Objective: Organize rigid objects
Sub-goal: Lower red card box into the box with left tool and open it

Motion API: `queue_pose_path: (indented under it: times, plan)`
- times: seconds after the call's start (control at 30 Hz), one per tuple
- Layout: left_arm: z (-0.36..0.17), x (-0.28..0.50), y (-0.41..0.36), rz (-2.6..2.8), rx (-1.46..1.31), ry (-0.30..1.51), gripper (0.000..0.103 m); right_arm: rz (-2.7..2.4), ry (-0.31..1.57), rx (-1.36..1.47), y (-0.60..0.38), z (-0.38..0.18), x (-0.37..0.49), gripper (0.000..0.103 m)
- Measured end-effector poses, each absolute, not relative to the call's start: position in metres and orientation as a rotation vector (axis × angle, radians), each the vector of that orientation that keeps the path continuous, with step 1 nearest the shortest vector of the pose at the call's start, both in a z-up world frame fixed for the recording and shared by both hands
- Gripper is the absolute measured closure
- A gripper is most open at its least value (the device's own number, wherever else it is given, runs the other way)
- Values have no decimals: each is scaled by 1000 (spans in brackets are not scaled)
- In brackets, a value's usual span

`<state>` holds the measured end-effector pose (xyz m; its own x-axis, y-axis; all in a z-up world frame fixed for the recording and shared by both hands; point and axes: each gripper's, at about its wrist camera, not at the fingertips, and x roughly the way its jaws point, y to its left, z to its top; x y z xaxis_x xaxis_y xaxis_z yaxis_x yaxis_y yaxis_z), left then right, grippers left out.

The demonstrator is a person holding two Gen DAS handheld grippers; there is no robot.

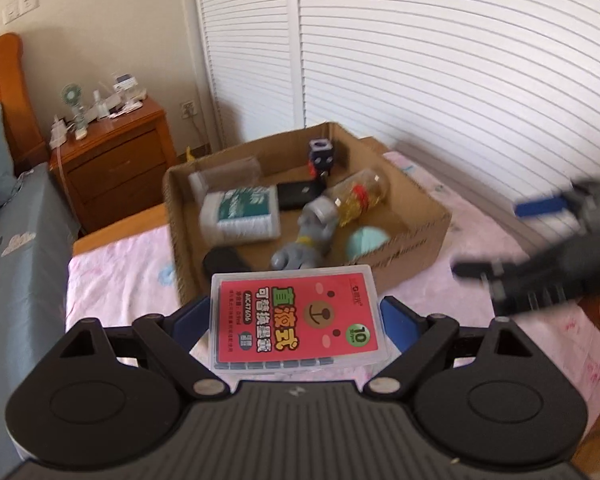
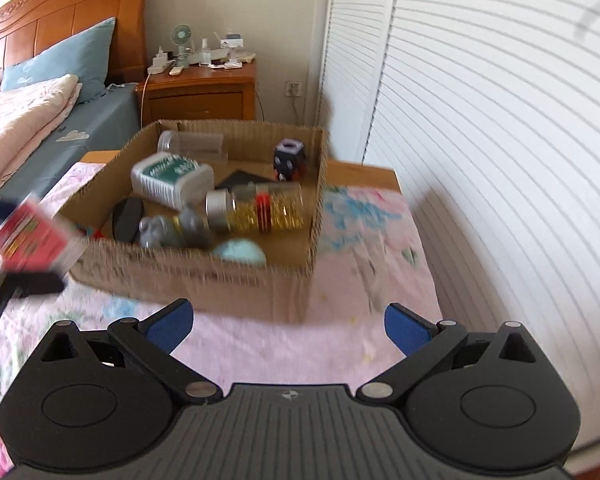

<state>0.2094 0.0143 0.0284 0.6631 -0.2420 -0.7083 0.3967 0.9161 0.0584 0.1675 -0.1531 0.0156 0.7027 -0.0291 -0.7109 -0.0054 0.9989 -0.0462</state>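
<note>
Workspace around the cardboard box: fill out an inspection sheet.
Surface: table under pink floral cloth.
Job's things: open brown cardboard box holding a clear glitter-filled jar, grey figurine, white tub, black cube, teal ball.
Clutter: nothing seen outside the box.
Grippers: left gripper shut on a clear plastic case with red label; right gripper open, empty.
Cables: wall-plug cord.
Surroundings: wooden nightstand, bed, louvred doors.
</note>
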Motion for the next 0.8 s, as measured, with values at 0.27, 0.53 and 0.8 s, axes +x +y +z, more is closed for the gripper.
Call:
queue_pose_path:
  times: [0.27, 0.53, 0.8]
  plan:
    - [27, 256, -31, -413, 231, 777, 13, -44, 801, 22, -175, 6, 149, 0]
    - [-3, 288, -63, -424, 222, 854, 13, -53, 796, 48, -188, 6, 145, 0]
    - [1, 285, -63, -432, 190, 842, 7, -43, 804, 45, -187, 5, 146, 0]
